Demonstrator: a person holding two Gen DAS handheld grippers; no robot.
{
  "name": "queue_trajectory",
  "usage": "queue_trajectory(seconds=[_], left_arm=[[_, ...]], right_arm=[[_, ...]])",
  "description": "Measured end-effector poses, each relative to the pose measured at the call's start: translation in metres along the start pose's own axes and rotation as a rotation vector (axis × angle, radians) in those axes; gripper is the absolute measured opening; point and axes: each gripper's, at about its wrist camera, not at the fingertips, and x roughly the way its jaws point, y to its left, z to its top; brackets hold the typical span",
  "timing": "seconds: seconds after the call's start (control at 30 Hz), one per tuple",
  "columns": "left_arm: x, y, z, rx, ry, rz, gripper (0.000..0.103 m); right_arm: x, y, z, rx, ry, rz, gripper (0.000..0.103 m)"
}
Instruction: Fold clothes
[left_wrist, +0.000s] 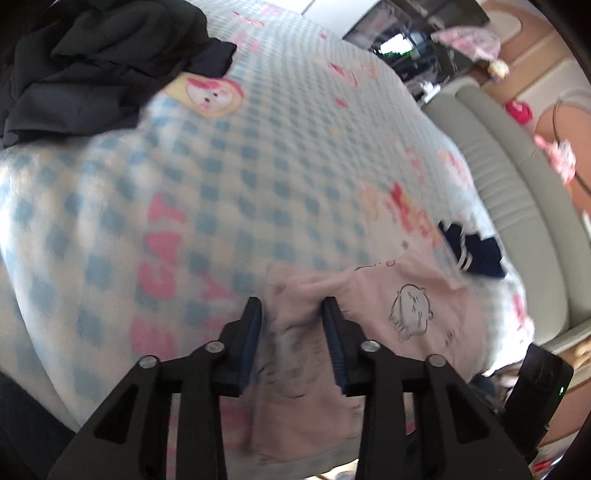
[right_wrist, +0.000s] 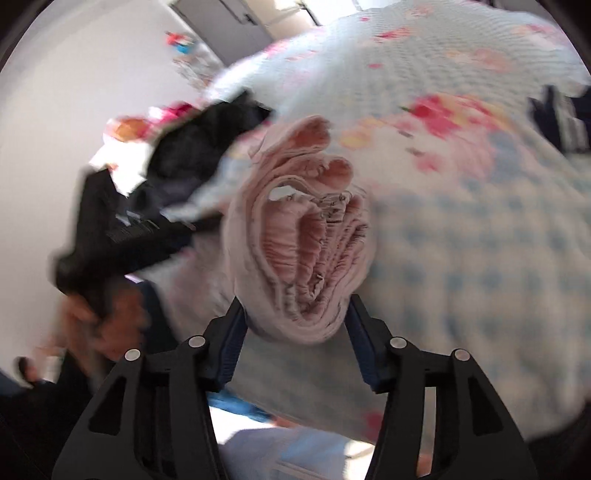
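Right wrist view: right gripper (right_wrist: 295, 317) clamped on bunched pink ribbed cotton garment (right_wrist: 299, 236), lifted above blue-checked cartoon bedspread (right_wrist: 461, 240).
Left gripper (left_wrist: 291, 314) straddles the garment's flat part, jaws apart, grip unconfirmed; the thick bundle may slip or unroll if the pull is uneven.

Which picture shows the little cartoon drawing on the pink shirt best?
The left wrist view. There the pink shirt lies spread on the checked blanket, with the cartoon drawing facing up. The right wrist view shows only bunched pink folds between its fingers, no drawing.
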Motion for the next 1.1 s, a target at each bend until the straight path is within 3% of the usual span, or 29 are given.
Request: queue_trajectory(seconds=[0.13,0.3,0.4,0.5,0.6,0.7,0.87,1.0,1.1], left_arm=[[-0.019,-0.001,-0.024,0.036,-0.086,0.041,0.041],[-0.047,-0.020,-0.033,0.130,-0.215,-0.053,0.041],[-0.024,-0.031,-0.036,0.177,-0.122,-0.036,0.041],[0.003,-0.032,-0.039,0.213,-0.023,0.070,0.041],[0.003,-0.029,-0.037,0.212,-0.023,0.074,0.039],[-0.001,-0.020,-0.036,0.174,-0.027,0.075,0.026],[-0.011,-0.009,-0.037,0.113,-0.050,0.040,0.025],[-0.032,-0.003,-0.038,0.090,-0.120,-0.024,0.038],[-0.030,-0.005,-0.039,0.093,-0.085,-0.114,0.043]], right_arm=[[-0.001,-0.009,-0.006,0.066,-0.012,-0.004,0.055],[-0.013,0.015,-0.001,-0.028,-0.087,-0.104,0.055],[-0.011,0.023,0.001,-0.059,-0.091,-0.139,0.058],[0.000,0.024,0.000,-0.060,-0.062,-0.155,0.058],[0.006,0.013,-0.009,-0.032,-0.039,-0.167,0.058],[-0.004,0.002,-0.012,0.021,-0.054,-0.143,0.058],[-0.023,0.000,-0.010,0.033,-0.095,-0.167,0.058],[-0.042,0.012,-0.004,0.010,-0.167,-0.178,0.059],[-0.034,0.025,0.005,-0.060,-0.141,-0.160,0.059]])
